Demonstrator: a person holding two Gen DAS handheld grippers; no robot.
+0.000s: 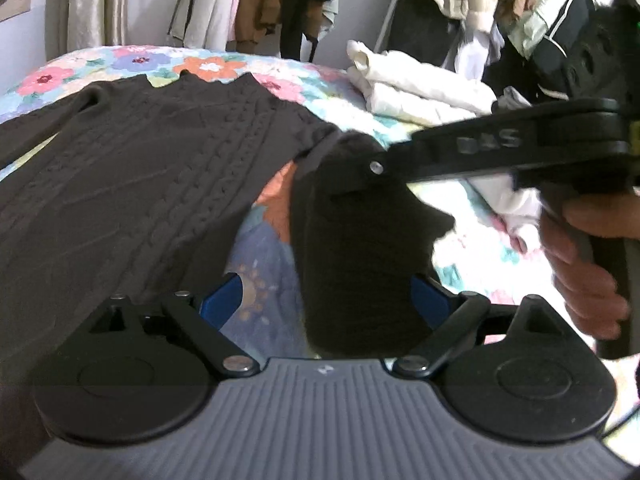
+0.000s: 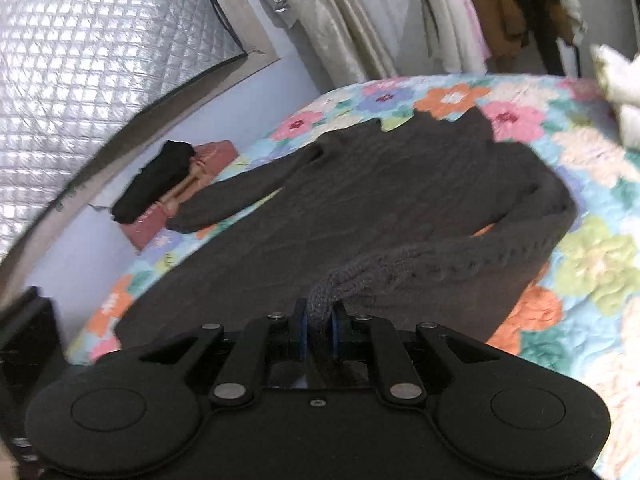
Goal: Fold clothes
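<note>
The sweater [image 2: 360,200] is spread flat on the bed [image 2: 592,184], its sleeve [image 2: 440,264] is held tight in the right gripper [image 2: 320,322] and lifted over its body, while the left gripper [image 1: 324,304] is opened wide around the hanging cuff.

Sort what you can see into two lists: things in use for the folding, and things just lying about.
In use:
dark knitted sweater
its sleeve, gripped by the right gripper
left gripper, open

Lying about:
white folded clothes
black garment on pink box
hanging clothes
</note>
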